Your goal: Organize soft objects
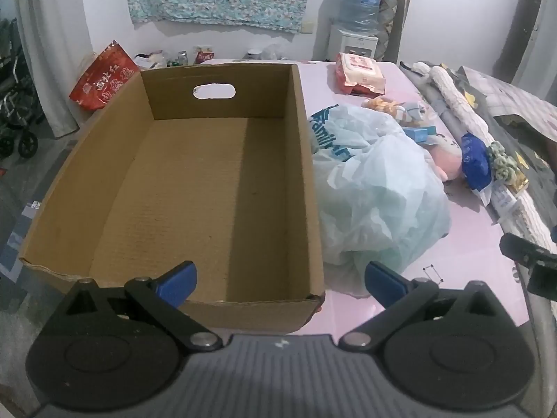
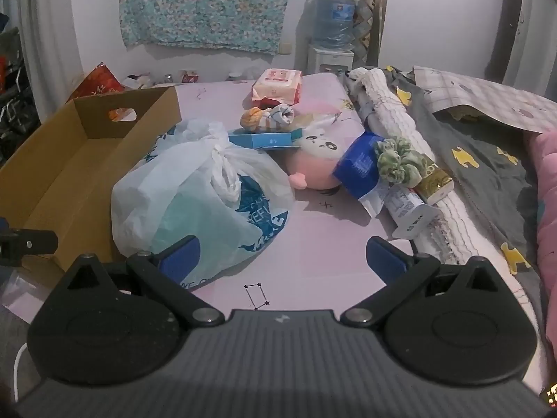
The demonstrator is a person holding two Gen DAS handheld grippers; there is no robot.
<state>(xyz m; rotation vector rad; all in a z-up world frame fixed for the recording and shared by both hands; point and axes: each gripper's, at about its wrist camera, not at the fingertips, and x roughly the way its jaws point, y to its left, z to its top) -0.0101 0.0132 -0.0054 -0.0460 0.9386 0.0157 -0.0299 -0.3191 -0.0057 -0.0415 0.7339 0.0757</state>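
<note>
An empty cardboard box (image 1: 195, 188) with a handle slot lies on the pink bed sheet (image 1: 470, 254); my left gripper (image 1: 280, 280) hangs open over its near right corner. Right of the box slumps a tied white plastic bag (image 2: 195, 195). My right gripper (image 2: 282, 256) is open just in front of that bag, holding nothing. Behind the bag lie a pink plush toy (image 2: 315, 163), a blue pouch (image 2: 358, 165), a green scrunchie (image 2: 397, 163), rolled socks (image 2: 268, 118), a flat blue box (image 2: 264, 139) and a wet-wipes pack (image 2: 278, 85).
A rolled white towel (image 2: 400, 132) and a grey blanket (image 2: 480, 170) with yellow figures run along the right side. A red bag (image 1: 102, 78) stands beyond the cardboard box. A water dispenser (image 2: 332, 35) is against the back wall. A pink quilt (image 2: 546, 209) is at far right.
</note>
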